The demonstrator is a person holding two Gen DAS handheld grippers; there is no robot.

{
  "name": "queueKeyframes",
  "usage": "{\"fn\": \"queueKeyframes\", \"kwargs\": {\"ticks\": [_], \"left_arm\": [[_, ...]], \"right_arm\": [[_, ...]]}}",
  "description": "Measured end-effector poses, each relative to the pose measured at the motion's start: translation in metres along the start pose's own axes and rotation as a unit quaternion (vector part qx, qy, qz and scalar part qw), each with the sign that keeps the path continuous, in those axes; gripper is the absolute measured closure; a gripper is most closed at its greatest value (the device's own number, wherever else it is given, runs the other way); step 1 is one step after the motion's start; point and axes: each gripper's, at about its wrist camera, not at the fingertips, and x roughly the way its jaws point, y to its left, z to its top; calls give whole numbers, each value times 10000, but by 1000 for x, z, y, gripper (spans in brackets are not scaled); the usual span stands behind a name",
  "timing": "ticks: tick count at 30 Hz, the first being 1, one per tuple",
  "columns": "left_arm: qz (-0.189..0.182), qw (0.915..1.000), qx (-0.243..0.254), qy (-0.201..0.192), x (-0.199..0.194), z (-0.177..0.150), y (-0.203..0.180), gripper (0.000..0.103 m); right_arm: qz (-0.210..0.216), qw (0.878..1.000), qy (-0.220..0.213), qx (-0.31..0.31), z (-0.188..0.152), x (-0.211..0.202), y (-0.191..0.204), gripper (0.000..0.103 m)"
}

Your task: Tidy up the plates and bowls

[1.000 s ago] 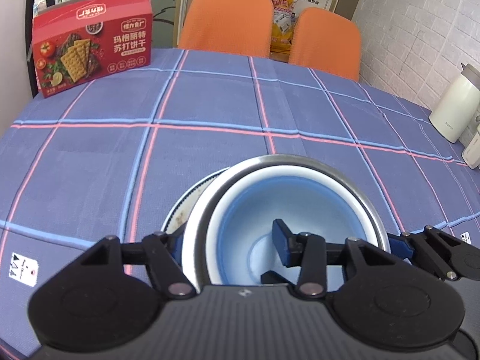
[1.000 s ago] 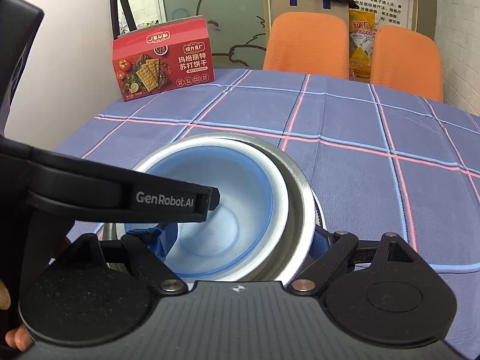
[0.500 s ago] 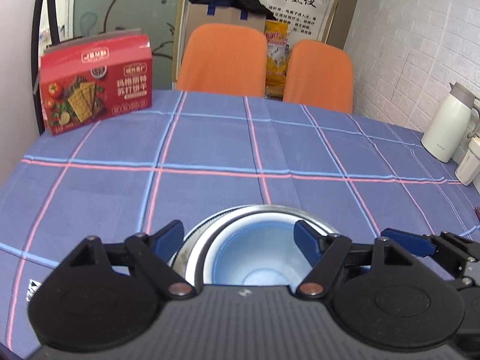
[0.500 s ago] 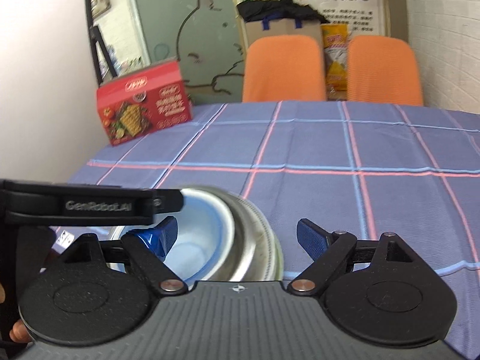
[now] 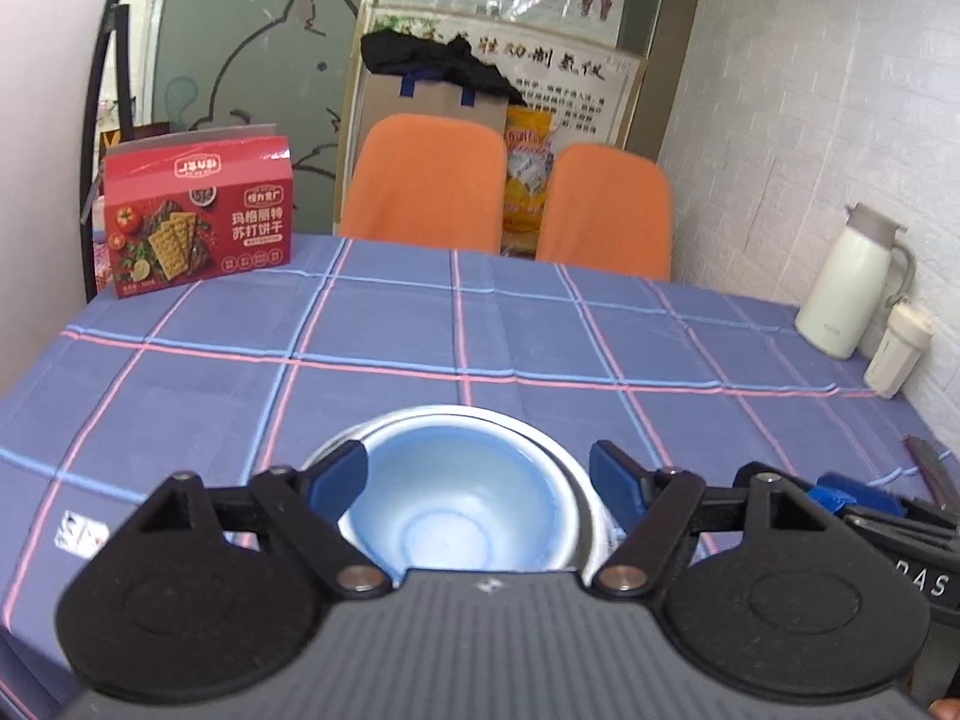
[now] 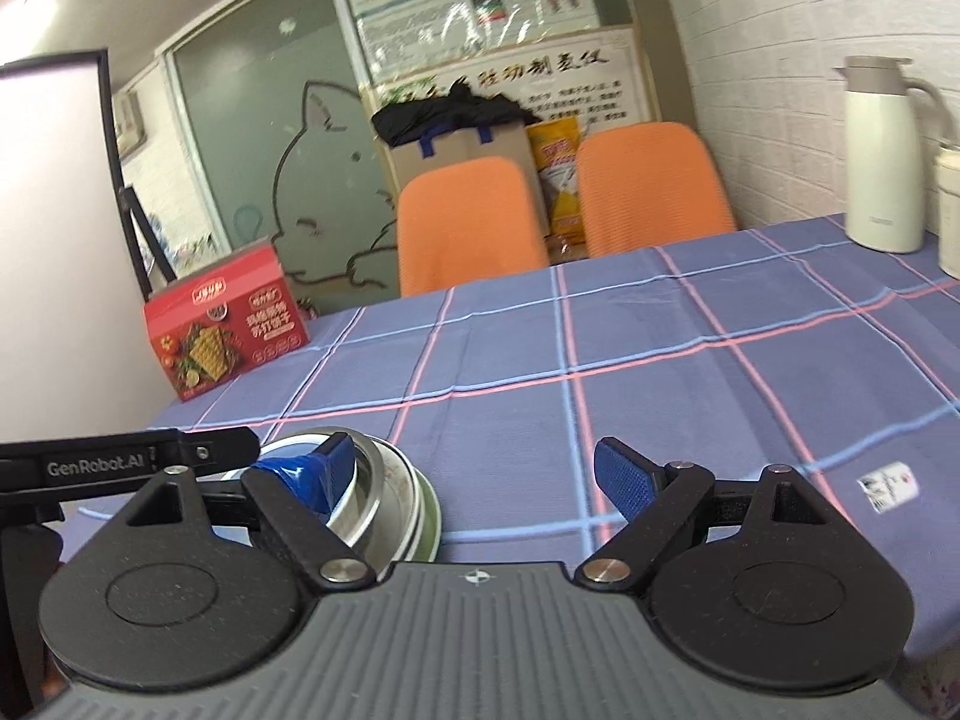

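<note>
A light blue bowl (image 5: 456,504) sits nested in a metal bowl (image 5: 561,468), which rests on a white plate (image 5: 603,531) on the checked tablecloth. My left gripper (image 5: 477,474) hangs open just above and behind this stack, its blue pads either side of the blue bowl and apart from it. In the right wrist view the metal bowl (image 6: 390,480) and the plate (image 6: 429,522) lie at lower left. My right gripper (image 6: 480,468) is open and holds nothing; its left pad overlaps the stack's rim in the picture. The left gripper's body (image 6: 120,462) shows beside it.
A red cracker box (image 5: 198,228) stands at the table's far left corner. Two orange chairs (image 5: 420,180) line the far edge. A white thermos jug (image 5: 852,288) and a small white cup (image 5: 900,348) stand by the right wall. The blue tablecloth (image 5: 480,324) stretches beyond the stack.
Both grippers have drawn back and risen from the stack. The fingers that reached into the blue bowl are out and spread wide. The right wrist view has swung to the right.
</note>
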Motion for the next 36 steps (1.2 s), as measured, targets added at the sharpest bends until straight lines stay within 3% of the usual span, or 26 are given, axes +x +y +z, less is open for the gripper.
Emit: {"fn": "queueKeyframes", "kwargs": {"ticks": [7,15,26,31,36], "left_arm": [[-226,9992,326,-40,-28,-60,-31,27],[-82,9979,633,102,-43,-105,-49,27],[455,9949,853,-282,-84,-138,-52,27],[539,9936,914,-390,-89,-138,-55,27],[568,9932,933,-413,-91,-141,-55,27]], "right_arm": [[-391,9987,65,329,-47,-32,-30,29],[-1208,9896,695,370,-80,-50,-36,29],[-1197,9921,313,-203,-98,-99,-11,29],[-1225,9919,85,-321,-96,-107,-2,29],[-1168,9924,135,-354,-98,-105,1,29]]}}
